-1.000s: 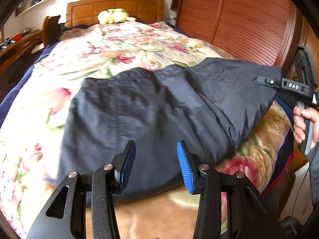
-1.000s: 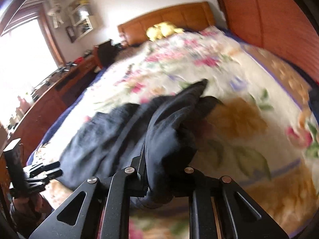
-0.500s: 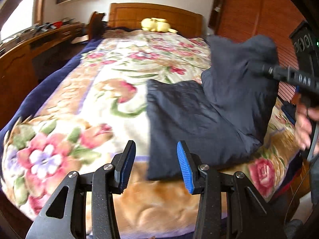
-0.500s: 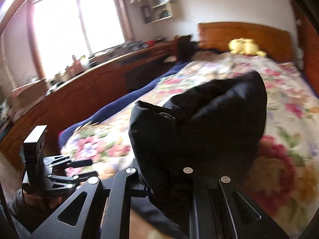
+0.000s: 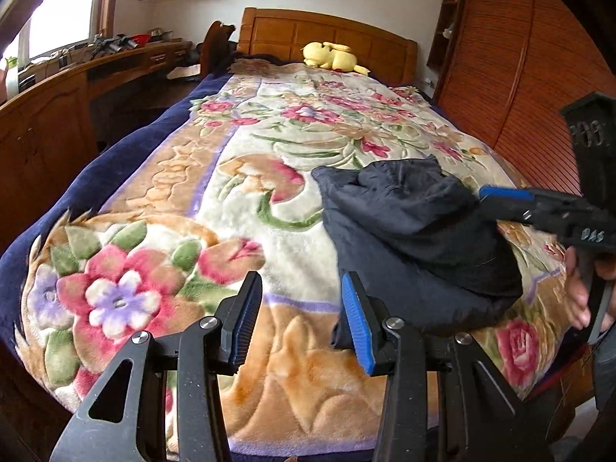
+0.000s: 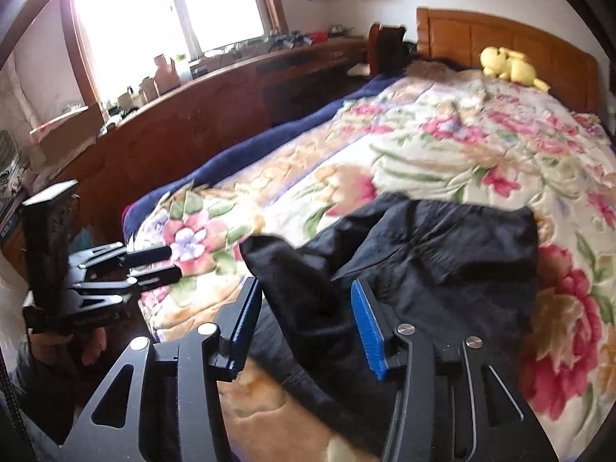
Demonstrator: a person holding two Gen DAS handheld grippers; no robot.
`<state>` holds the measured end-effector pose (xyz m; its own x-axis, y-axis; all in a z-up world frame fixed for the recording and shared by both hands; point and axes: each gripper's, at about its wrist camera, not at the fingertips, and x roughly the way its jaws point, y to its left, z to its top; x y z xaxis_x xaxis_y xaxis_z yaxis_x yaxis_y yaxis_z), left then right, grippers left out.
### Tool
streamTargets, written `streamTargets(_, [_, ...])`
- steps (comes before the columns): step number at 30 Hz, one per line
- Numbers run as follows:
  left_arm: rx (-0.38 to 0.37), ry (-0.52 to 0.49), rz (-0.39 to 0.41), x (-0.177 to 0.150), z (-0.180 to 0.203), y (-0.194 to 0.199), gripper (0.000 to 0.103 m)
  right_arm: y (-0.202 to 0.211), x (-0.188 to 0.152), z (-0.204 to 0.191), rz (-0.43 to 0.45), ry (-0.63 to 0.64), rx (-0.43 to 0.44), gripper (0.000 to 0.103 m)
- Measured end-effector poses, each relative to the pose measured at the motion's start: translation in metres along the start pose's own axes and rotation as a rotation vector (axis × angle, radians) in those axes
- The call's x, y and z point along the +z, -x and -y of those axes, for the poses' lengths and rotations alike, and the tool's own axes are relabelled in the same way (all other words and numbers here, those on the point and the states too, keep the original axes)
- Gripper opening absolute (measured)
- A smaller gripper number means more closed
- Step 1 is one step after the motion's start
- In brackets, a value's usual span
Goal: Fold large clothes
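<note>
Folded over since a second ago, the dark garment [image 5: 415,231] now lies bunched at the floral blanket's [image 5: 215,208] near right. Right gripper [image 6: 304,319] is opening, cloth loose between its jaws; left gripper [image 5: 296,315] stands half-wide, empty. Yellow plush [image 5: 331,56] sits far off by the headboard [image 5: 327,34].
</note>
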<state>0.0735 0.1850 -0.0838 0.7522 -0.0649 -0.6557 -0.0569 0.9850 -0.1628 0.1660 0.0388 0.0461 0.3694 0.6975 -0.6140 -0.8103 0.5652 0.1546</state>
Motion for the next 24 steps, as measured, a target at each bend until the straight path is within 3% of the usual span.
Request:
streamTargets(5, [-0.035,-0.036,0.021,0.015,0.025,0.002,0.044,0.044,-0.024,0.014,0.063,0.018,-0.077,0.051])
streamTargets(8, [-0.067,-0.064,0.031,0.022,0.041,0.002,0.044,0.044,-0.048,0.027,0.019,0.031,-0.182,0.051])
streamTargets(10, [-0.091,-0.079,0.035,0.027,0.052,0.002,0.044,0.034,-0.064,0.040,-0.032,-0.006,-0.208,0.051])
streamTargets(15, [-0.123,-0.109,0.040,0.036,0.074,-0.002,0.044,0.013,-0.106,0.061,-0.105,-0.120,-0.143,0.051])
streamTargets(24, [-0.107,-0.129,-0.011,0.035,0.087,-0.020,0.044,0.017,-0.124,0.074,-0.066,-0.185,-0.088,0.051])
